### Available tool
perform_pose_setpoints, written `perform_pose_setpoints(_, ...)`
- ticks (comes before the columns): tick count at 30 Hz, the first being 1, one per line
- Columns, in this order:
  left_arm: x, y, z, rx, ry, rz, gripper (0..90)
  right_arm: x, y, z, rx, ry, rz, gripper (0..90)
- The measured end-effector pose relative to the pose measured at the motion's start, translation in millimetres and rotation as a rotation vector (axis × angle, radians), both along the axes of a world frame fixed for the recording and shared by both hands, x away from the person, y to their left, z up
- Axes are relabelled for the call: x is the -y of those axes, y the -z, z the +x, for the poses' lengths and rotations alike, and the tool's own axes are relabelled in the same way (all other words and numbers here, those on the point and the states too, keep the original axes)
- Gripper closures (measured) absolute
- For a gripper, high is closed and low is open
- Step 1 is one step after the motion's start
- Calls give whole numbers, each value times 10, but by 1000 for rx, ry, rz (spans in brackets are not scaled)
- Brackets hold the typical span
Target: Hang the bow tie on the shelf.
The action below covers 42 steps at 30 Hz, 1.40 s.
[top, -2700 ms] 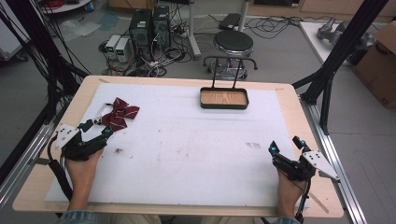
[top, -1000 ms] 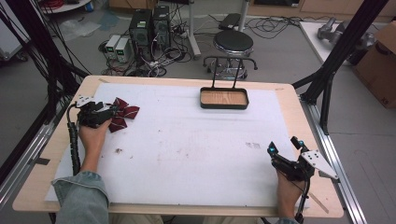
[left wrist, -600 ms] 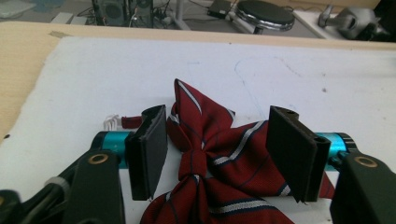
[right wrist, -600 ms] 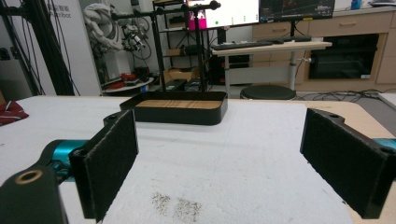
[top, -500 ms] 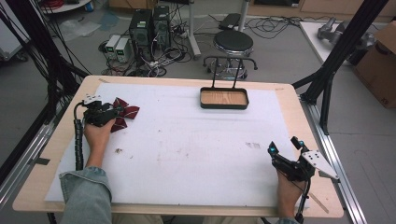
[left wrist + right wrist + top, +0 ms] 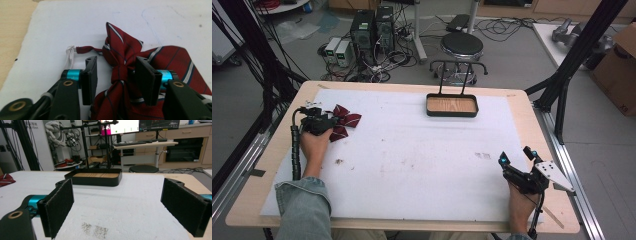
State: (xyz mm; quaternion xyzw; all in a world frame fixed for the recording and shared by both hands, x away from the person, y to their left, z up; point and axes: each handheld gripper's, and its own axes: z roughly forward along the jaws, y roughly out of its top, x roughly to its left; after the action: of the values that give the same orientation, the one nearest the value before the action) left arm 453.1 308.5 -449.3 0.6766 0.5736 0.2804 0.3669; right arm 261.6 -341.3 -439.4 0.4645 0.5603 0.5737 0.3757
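A dark red striped bow tie [image 6: 346, 120] lies on the white mat at the far left. My left gripper [image 6: 330, 123] sits over it. In the left gripper view the tie's knot [image 6: 119, 72] stands between the jaws of the left gripper [image 6: 116, 62], which have just been closing. The right pad is at the knot, while a gap shows beside the left pad [image 6: 88, 77]. A thin strap end with white cord [image 6: 71, 53] trails off to the left. My right gripper [image 6: 515, 155] rests open near the mat's front right, nothing between its pads [image 6: 58, 207].
A black tray with a wooden floor [image 6: 452, 114] and a tall wire handle stands at the back middle of the mat, also seen ahead in the right gripper view as the black tray [image 6: 95, 181]. A grey smudge [image 6: 482, 155] marks the mat near the right gripper.
The left hand has gone from the mat's left edge up to the bow tie and settled over it, and its jaws have narrowed around the knot. The right hand has not moved.
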Motion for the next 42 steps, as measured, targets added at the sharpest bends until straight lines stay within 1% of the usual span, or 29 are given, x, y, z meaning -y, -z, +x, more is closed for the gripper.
perform_pose_setpoints(1,10,4,15,-16,15,8,556,0,1,2,1,0,2,103)
perform_pose_setpoints(3,27,7,34,-41,38,25,648,-1,1,2,2,0,2,103)
perform_pose_setpoints(5,34,7,32,-36,44,32,733,-1,1,0,-2,0,3,103)
perform_pose_setpoints(8,41,-11,22,-31,59,23,753,4,2,2,1,2,8,103)
perform_pose_setpoints(9,60,-35,13,-22,66,27,755,9,0,-1,-1,0,4,103)
perform_pose_setpoints(10,60,-35,13,-22,66,27,756,10,0,-1,-1,0,4,103)
perform_pose_setpoints(11,113,-116,-6,17,94,21,756,9,1,-1,-3,1,6,103)
perform_pose_setpoints(13,174,-233,-8,35,136,1,757,9,1,2,0,1,8,103)
perform_pose_setpoints(15,262,-376,-12,56,177,7,757,9,2,2,-1,2,9,103)
perform_pose_setpoints(16,262,-376,-12,56,177,7,757,13,0,1,0,1,5,103)
perform_pose_setpoints(17,353,-527,-18,83,225,-3,757,13,1,1,1,2,6,103)
perform_pose_setpoints(18,353,-527,-18,83,225,-3,757,13,1,1,1,2,6,103)
perform_pose_setpoints(19,411,-621,-21,97,257,-28,757,11,1,-2,-3,3,10,103)
perform_pose_setpoints(20,447,-675,-23,108,271,-38,757,13,1,1,0,3,9,103)
perform_pose_setpoints(21,543,-818,-33,136,312,-62,756,14,3,1,-1,3,12,103)
perform_pose_setpoints(23,641,-951,-42,163,355,-77,756,19,4,4,0,5,19,103)
perform_pose_setpoints(24,641,-951,-42,163,355,-77,757,24,5,0,-1,4,19,103)
perform_pose_setpoints(25,748,-1069,-51,194,400,-97,756,25,3,-2,-3,6,24,103)
perform_pose_setpoints(26,802,-1123,-55,209,429,-107,756,29,4,-1,-1,5,23,103)
perform_pose_setpoints(27,802,-1123,-55,209,429,-107,756,28,5,-1,-2,3,28,103)
perform_pose_setpoints(28,926,-1223,-69,242,481,-116,756,30,5,2,1,4,29,103)
perform_pose_setpoints(31,1115,-1347,-75,269,559,-111,756,36,7,5,-5,0,31,103)
perform_pose_setpoints(32,1175,-1383,-72,274,583,-109,756,40,8,9,0,1,32,103)
perform_pose_setpoints(33,1232,-1418,-67,279,606,-107,756,40,8,5,-7,2,37,103)
perform_pose_setpoints(36,1390,-1506,-45,307,669,-124,756,47,10,7,-8,-1,46,103)
perform_pose_setpoints(37,1438,-1530,-35,322,692,-129,756,48,11,9,-6,-2,48,103)
perform_pose_setpoints(38,1438,-1530,-35,322,692,-129,756,52,12,13,-3,-3,47,103)
perform_pose_setpoints(39,1487,-1548,-23,340,712,-134,756,53,13,12,-7,-3,49,103)
perform_pose_setpoints(42,1649,-1581,46,357,761,-150,756,56,14,14,-6,-3,56,103)
